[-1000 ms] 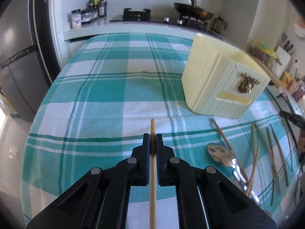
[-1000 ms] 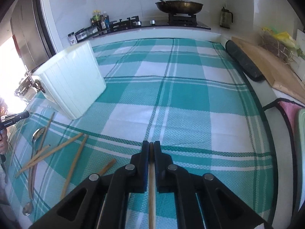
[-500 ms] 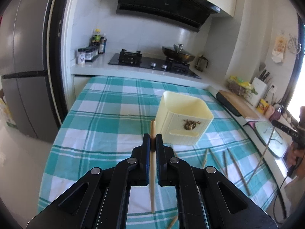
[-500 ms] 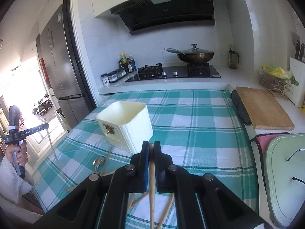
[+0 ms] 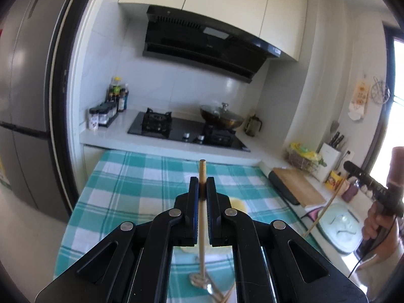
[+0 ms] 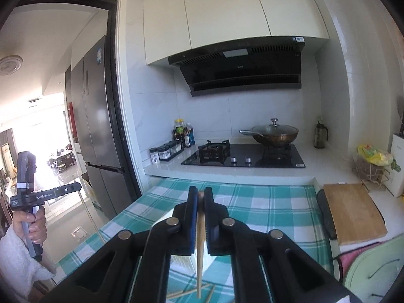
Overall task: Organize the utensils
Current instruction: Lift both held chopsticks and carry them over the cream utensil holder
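Carrying one chopstick in the left gripper and one in the right gripper, both sets of fingers clenched, keep each stick hanging vertical before lowering it over the cream holder (mostly hidden, frame centre). Counted: two held chopsticks, one spoon at the bottom centre, one holder beyond, and a few loose chopsticks on the checked counter.

Two bamboo chopsticks — one hangs upright above the spoon; the other likewise.
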Available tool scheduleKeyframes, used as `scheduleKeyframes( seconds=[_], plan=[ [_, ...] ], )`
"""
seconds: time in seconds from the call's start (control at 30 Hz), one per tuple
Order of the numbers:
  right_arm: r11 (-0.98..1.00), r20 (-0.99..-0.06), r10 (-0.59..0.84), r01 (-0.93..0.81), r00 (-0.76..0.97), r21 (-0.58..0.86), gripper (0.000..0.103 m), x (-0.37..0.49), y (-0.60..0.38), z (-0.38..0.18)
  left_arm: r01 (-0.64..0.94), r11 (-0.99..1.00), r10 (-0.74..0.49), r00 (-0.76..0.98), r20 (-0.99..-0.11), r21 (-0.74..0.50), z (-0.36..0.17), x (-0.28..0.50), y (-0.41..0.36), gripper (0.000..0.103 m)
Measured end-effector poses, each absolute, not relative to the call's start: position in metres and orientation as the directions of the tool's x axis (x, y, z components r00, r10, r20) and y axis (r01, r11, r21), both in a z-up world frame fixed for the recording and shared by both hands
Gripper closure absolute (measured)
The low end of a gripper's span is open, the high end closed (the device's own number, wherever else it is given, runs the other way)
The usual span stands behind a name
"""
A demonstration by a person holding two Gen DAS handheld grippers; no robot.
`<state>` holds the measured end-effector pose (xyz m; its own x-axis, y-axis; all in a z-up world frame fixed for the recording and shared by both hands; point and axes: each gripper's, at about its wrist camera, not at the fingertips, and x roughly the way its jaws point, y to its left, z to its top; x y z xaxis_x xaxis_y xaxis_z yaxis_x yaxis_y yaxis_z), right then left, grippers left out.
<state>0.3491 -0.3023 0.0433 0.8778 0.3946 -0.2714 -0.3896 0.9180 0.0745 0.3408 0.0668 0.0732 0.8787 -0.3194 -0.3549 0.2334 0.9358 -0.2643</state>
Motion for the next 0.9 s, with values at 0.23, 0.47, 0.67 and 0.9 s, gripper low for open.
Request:
scheduleKeyframes(
  seconds=[0.23,0.47,0.67,0.9],
  plan=[
    [0.916,-0.176,0.4,-0.4,0.9,0.035,0.098,0.403,-0.252,0.07,0.176,0.945,-0.25,0.932,-0.263,-0.277,0.094,0.404,0.035,0.1],
    [0.916,-0.226,0.399,-0.396,0.888,0.061,0.098,0.462,-0.227,0.031,0.127,0.948,-0.243,0.881,-0.406,-0.292,0.036,0.471,0.012,0.1],
    [0.914,-0.444,0.397,-0.393,0.804,0.105,0.098,0.514,-0.219,-0.024,0.135,0.958,-0.26,0.779,-0.571,-0.252,-0.019,0.504,-0.008,0.1],
    [0.917,-0.542,0.394,-0.358,0.743,0.176,0.095,0.546,-0.222,-0.058,0.146,0.961,-0.265,0.734,-0.625,-0.235,-0.033,0.509,-0.015,0.091]
  ],
)
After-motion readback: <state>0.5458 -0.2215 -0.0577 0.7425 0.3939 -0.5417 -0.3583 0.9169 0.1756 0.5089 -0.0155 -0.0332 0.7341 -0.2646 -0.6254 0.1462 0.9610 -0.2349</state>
